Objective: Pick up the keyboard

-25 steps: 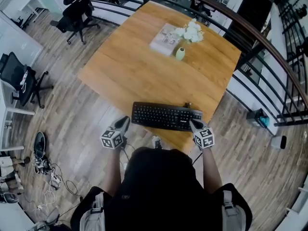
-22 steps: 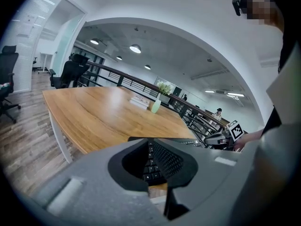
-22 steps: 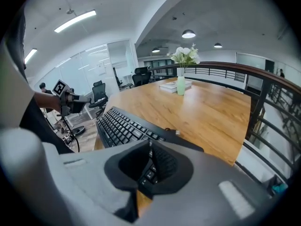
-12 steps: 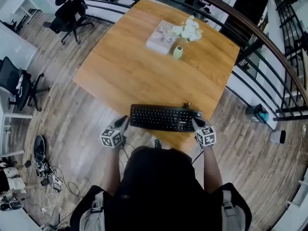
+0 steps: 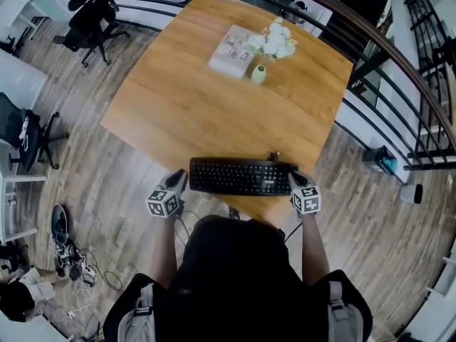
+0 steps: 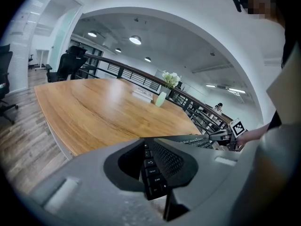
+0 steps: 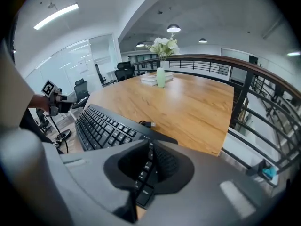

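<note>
Now: keyboard clamped at both ends by the table corner

Left gripper (image 5: 182, 179) is closed tight on the left end of the keyboard (image 5: 242, 177), and right gripper (image 5: 293, 179) is closed on the right end; key rows show between each pair of jaws. The keyboard lies across the near corner of the table (image 5: 214, 105), its left end at the edge. Whether it touches the wood I cannot tell.

I judge both hands should rise together and level, so neither thin grip twists loose. Mind the cable plug (image 5: 274, 155) behind.

Room is good: bare wood ahead, vase (image 5: 258, 75) and book (image 5: 231, 50) well apart, railing (image 5: 385, 55) off right, the person's body close behind.
</note>
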### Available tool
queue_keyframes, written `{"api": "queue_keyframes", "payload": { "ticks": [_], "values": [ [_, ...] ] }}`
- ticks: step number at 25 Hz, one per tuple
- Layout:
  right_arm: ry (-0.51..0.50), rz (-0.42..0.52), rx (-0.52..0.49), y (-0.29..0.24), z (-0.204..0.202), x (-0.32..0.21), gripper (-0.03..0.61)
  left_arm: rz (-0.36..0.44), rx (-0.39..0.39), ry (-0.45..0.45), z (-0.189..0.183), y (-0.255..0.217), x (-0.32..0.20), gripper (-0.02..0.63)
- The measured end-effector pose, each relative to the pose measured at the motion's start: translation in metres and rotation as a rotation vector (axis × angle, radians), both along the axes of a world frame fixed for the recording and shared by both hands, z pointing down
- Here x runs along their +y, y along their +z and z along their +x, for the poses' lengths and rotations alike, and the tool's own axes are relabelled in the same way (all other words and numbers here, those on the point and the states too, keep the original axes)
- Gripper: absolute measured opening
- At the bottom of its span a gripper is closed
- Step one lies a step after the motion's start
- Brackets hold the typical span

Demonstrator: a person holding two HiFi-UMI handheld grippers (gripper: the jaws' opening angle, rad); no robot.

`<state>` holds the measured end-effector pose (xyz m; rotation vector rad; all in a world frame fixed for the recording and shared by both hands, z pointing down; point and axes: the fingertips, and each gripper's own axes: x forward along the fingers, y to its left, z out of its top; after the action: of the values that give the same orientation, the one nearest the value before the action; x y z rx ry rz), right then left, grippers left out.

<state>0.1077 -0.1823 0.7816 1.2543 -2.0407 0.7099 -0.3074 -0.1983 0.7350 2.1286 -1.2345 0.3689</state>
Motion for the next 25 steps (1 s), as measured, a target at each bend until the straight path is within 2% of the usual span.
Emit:
{"api": "queue_keyframes", "payload": {
  "ticks": [2,4,6,11,13,15,17,25],
  "values": [
    [0.016,-0.021,-0.005,0.004,0.006,-0.004,0.107,-0.015,-0.011,0.006,0.000,0.005,-0.002,0.040],
    [0.017,-0.041,0.001,0.010,0.012,-0.006,0.111,-0.027,-0.031,0.014,0.001,0.012,-0.004,0.045],
    [0.022,-0.050,0.010,0.013,0.019,-0.006,0.120,-0.043,-0.037,0.022,0.003,0.017,-0.003,0.077],
    [0.043,-0.082,0.002,0.020,0.030,-0.007,0.197,-0.091,-0.026,0.042,0.011,0.031,-0.003,0.153],
    [0.062,-0.090,-0.034,0.023,0.031,-0.007,0.220,-0.112,-0.022,0.055,0.015,0.039,-0.004,0.186],
    [0.084,-0.110,-0.097,0.026,0.030,-0.005,0.280,-0.138,-0.022,0.069,0.018,0.047,-0.005,0.223],
    [0.082,-0.132,-0.152,0.030,0.027,-0.002,0.307,-0.161,-0.023,0.080,0.021,0.053,-0.005,0.247],
    [0.053,-0.187,-0.251,0.039,0.013,0.002,0.308,-0.221,-0.020,0.128,0.035,0.076,-0.006,0.285]
  ]
}}
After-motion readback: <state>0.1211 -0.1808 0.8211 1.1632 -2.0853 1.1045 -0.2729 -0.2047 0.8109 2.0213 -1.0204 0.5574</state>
